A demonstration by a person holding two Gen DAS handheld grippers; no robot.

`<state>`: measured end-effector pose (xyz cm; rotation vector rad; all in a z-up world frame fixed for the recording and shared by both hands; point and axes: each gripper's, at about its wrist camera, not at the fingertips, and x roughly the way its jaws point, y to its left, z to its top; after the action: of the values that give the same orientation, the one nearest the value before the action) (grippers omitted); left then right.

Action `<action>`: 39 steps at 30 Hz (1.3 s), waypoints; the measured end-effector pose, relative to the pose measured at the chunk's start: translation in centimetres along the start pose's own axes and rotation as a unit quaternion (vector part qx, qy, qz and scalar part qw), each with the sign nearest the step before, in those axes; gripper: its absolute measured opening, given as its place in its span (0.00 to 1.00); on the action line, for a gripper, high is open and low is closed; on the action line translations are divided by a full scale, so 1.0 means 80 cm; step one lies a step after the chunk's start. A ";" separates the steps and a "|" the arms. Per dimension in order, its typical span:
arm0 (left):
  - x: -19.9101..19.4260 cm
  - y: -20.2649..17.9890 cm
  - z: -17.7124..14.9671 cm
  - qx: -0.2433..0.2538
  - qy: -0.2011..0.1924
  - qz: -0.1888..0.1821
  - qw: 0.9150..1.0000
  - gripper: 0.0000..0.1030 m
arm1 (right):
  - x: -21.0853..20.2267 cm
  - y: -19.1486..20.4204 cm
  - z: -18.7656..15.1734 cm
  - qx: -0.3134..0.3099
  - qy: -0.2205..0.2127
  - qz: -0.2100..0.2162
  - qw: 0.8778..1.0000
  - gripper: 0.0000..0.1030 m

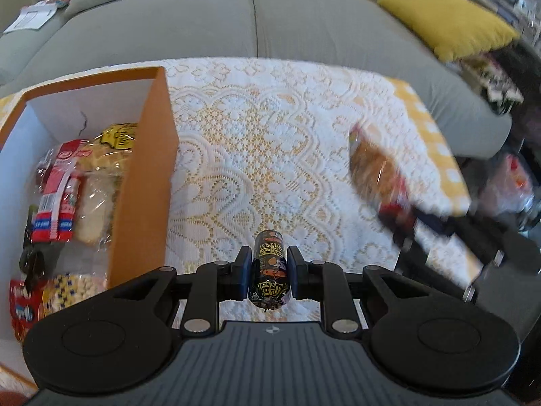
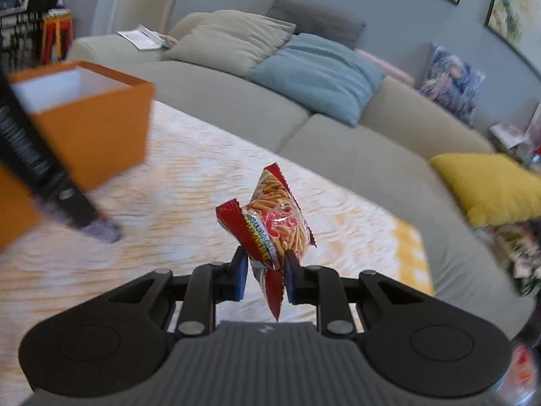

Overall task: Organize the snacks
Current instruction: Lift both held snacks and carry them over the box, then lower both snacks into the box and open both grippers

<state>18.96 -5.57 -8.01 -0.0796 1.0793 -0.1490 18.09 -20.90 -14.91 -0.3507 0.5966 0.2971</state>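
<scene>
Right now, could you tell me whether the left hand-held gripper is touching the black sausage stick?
Touching: the left wrist view shows the left hand-held gripper clamping the black sausage stick.

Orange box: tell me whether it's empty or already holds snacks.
Holds snacks. The left wrist view looks into the orange box and shows several snack packets piled inside against its white walls.
</scene>
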 end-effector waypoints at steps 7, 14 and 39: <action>-0.058 0.017 -0.012 -0.032 -0.047 -0.034 0.998 0.24 | -0.070 0.030 -0.010 0.049 -0.007 0.051 0.997 0.19; -0.107 0.070 -0.020 -0.069 -0.086 -0.040 0.993 0.24 | -0.120 0.079 0.019 0.068 -0.040 0.105 0.991 0.19; -0.093 0.251 -0.036 -0.197 -0.097 -0.023 0.975 0.24 | -0.052 0.232 0.163 -0.060 0.042 0.200 0.977 0.19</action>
<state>14.67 15.45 -5.65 -0.4673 0.8994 0.0328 14.35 0.33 -6.76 -0.3596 0.7347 0.7108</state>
